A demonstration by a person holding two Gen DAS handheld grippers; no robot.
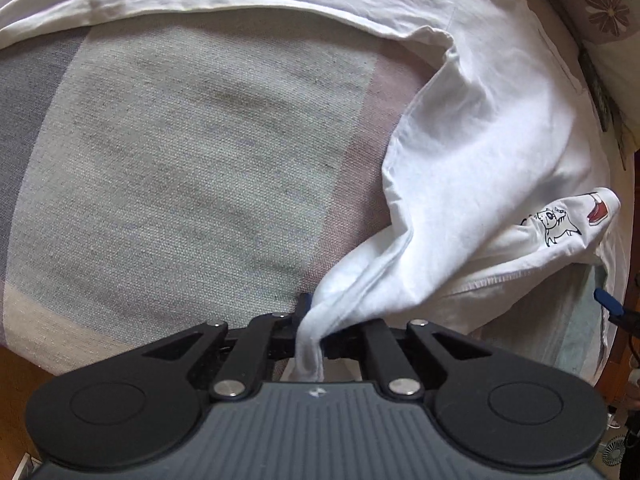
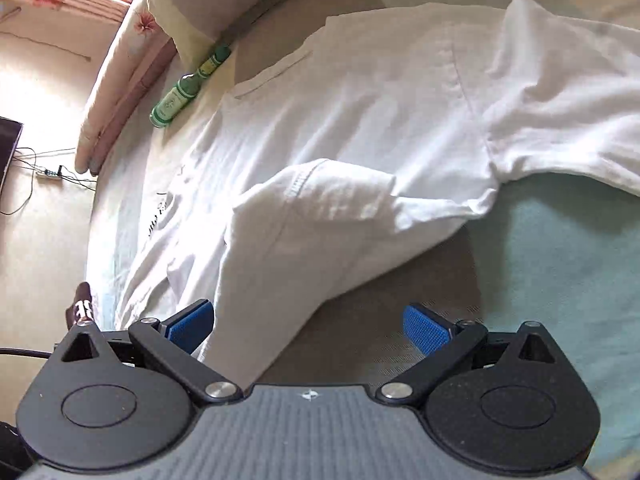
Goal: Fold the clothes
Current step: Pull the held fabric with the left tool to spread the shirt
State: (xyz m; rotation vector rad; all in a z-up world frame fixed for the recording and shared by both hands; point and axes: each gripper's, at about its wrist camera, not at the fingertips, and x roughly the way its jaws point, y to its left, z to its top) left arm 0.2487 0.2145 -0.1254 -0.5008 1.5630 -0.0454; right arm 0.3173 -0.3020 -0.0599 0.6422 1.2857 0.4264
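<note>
Since the bed (image 1: 180, 140) takes up most of both views, start there: it's covered in a woven blanket with pale green, grey and pinkish blocks, and it works as the folding surface, which is why the shirt is spread out flat on it.

Next biggest is the white t-shirt (image 2: 360, 100) itself. It lies mostly open across the blanket with one side pulled up and doubled over toward the middle, so you get that raised ridge of cloth with a stitched hem showing in the right wrist view. A little cartoon print (image 1: 560, 220) peeks out where the fabric has flipped over, so I'd guess that's the printed front turned up by the fold.

Along the far edge sit flowered pillows (image 2: 188, 8), and a green bottle (image 2: 180, 92) lies just beside the shirt's collar end, out of the way.

Now the tools. The left gripper (image 1: 310, 336) is clamped tight on a twisted bunch of the shirt's edge, cloth squeezed between the jaws and trailing out toward the body of the shirt; looks like that's the corner being carried over for the fold. The right gripper (image 2: 308, 324) has its jaws spread wide, blue pads (image 2: 192, 326) bare, with the folded edge just running between them but nothing pinched. My read: it's lining up to grab that edge.
</note>
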